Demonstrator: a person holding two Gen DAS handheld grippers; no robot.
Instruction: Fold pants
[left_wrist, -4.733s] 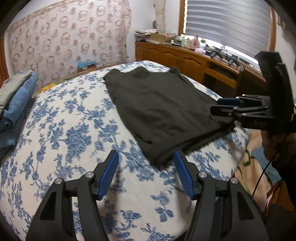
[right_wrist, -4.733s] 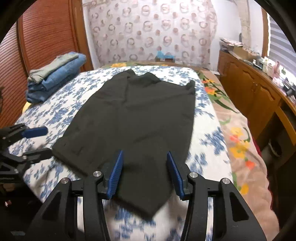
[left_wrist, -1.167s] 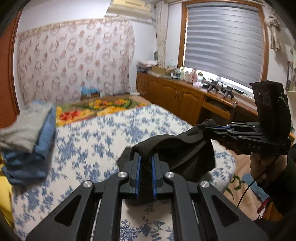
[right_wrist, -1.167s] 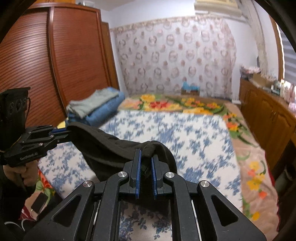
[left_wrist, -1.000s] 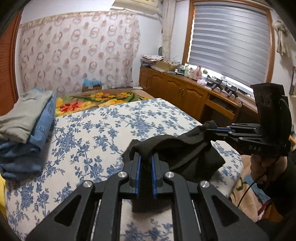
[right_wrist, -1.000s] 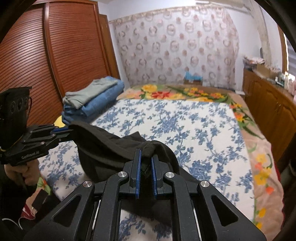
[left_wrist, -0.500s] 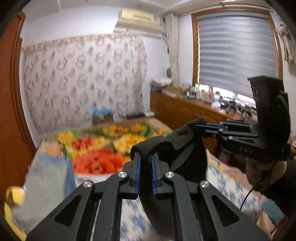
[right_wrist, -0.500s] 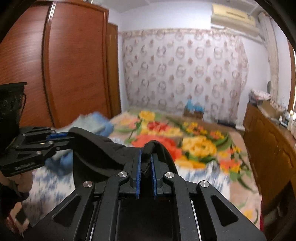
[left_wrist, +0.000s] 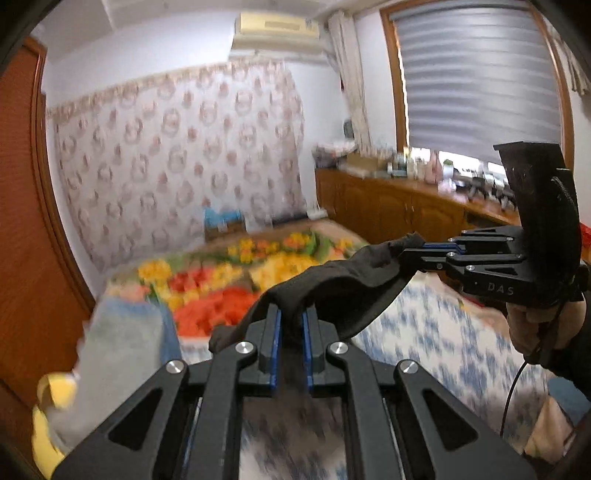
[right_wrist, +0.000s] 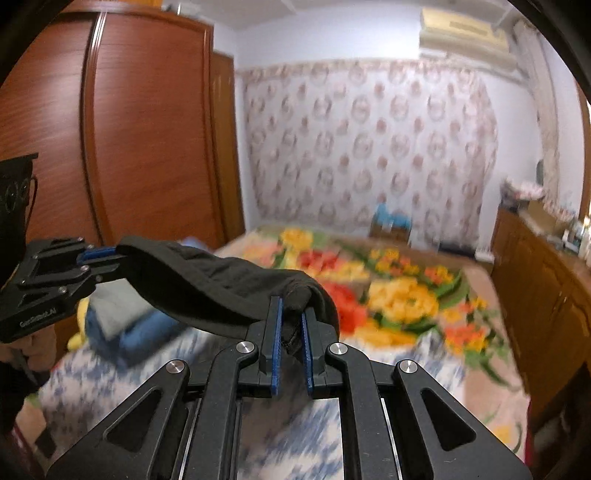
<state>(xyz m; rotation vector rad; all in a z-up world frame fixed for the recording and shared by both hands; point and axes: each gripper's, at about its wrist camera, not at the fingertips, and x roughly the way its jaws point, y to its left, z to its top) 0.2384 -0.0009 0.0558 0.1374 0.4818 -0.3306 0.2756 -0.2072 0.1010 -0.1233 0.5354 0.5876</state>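
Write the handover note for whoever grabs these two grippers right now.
Left gripper: shut on the pants.
Right gripper: shut on the same pants, at the other end of the held edge.
Pants: black, held stretched between both grippers, above the bed.
Done: edge gripped and raised.
Left: no finished fold shows yet; lay the pants over in a fold, release, smooth.
Folded clothes sit at the bed's side.

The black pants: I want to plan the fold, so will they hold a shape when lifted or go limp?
Probably limp: the black pants sag in a curve between the left tool and the right tool. They seem light, since pinches at two points carry them. The fabric bunches thickly where the pads clamp it, so it likely creases easily.
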